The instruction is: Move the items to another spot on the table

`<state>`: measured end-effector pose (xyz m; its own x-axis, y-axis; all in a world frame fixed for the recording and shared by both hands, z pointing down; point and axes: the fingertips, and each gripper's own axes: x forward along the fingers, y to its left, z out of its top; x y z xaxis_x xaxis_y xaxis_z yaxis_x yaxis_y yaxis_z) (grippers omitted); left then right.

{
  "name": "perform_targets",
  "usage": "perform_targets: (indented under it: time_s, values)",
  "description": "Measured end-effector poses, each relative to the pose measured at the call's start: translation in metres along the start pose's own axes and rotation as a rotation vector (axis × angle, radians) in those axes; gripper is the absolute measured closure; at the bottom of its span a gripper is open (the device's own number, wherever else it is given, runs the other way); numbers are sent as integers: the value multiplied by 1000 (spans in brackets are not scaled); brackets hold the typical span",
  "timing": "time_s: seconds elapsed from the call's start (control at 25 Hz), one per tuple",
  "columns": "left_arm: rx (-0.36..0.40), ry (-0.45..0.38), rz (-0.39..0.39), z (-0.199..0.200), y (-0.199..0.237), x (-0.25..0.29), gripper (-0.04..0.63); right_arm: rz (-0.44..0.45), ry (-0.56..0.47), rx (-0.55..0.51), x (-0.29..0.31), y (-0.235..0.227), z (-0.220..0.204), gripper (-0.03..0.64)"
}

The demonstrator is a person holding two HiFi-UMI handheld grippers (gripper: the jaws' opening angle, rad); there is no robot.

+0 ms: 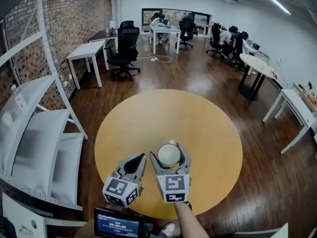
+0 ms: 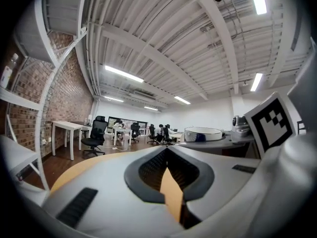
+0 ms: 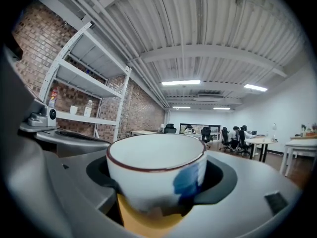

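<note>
While the right gripper (image 1: 171, 150) is squeezing the cup (image 1: 169, 155), its jaws are standing wide apart, w/ the dark pads pressing on the cup's left & right walls. The cup is white, w/ a thin dark red line round the rim & a blue blotch on its side, as the right gripper view is showing. It is standing upright, open side up. It is sitting over the near part of the round yellow table (image 1: 168, 113), a bit closer to the person than the middle. Yellow tabletop is showing right under the cup in the right gripper view, but I can't tell if the cup is touching the table or hanging just above it.

The left gripper (image 1: 142, 157) is hanging just beside the right one, on its left, apart from the cup. Its jaws are shut tip to tip w/ nothing between them. A thin slice of yellow table is peeking through the gap behind the tips.

A forearm (image 1: 190, 224) is reaching up from the bottom edge to the right gripper. A small screen (image 1: 117, 225) w/ lit numbers is glowing at the bottom edge.

Round the table, a dark wood floor (image 1: 198, 78) is spreading out. A white shelf rack (image 1: 34, 133) is standing on the left by a brick wall (image 1: 69, 14). A black office chair (image 1: 124, 51) & a white desk (image 1: 86, 51) are standing farther back. Ppl are sitting at desks far off at the back of the room.
</note>
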<state>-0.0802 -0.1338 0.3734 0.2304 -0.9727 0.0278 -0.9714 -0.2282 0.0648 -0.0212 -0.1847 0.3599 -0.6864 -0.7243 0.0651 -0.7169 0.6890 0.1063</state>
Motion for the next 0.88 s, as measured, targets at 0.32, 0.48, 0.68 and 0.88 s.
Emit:
perform_targets:
  time_s: [0.32, 0.48, 0.68, 0.88]
  values:
    - [1, 3, -133, -13, -82, 50, 584, -127, 14, -1, -51, -82, -24, 212]
    - [1, 3, -190, -18, -125, 76, 584, -181, 25, 5, -76, -126, -36, 212]
    - [-16, 7, -263, -26, -178, 105, 584, -258, 33, 16, -109, -178, -51, 213]
    - [-18, 27, -311, -39, -215, 130, 584, -311, 45, 36, -129, -217, -66, 213]
